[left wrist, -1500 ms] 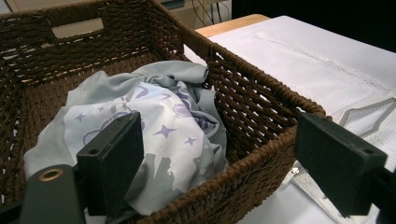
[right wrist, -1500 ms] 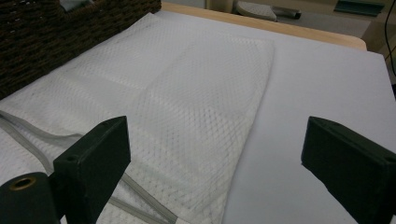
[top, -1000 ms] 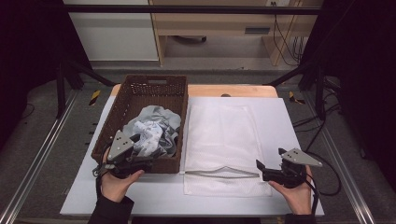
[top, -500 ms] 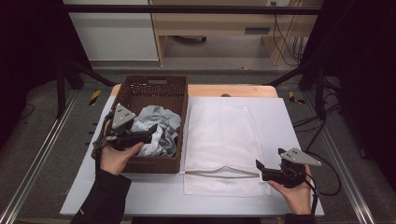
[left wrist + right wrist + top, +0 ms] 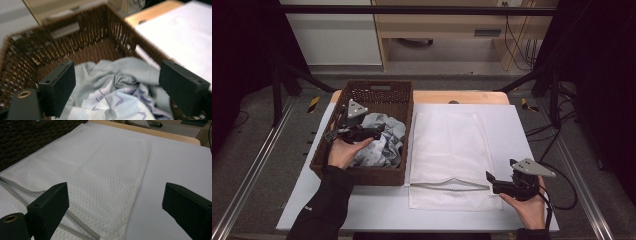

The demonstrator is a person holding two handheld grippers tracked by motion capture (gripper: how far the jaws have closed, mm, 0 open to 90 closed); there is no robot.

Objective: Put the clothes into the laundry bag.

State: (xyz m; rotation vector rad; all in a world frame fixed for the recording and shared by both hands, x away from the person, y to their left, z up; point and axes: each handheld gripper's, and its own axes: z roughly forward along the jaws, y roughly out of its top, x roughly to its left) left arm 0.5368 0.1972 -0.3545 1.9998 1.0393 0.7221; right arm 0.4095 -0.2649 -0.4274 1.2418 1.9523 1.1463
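The left tool (image 5: 374, 133) hovers over the wicker basket (image 5: 324, 152), jaws spread wide above the crumpled grey and lilac clothes (image 5: 120, 87), gripping nothing. The right tool (image 5: 490, 181) sits low at the near right of the bench (image 5: 522, 125), jaws wide apart and empty, just beside the white mesh laundry bag (image 5: 452, 145).

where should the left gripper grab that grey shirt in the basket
Take the raised crumpled fold at the top of the grey shirt, coming straight down from above. The shirt lies bunched in the wicker basket, whose walls block a side approach, and that ridge stands proud enough to pinch. The left gripper is open above it, jaws either side of the heap.
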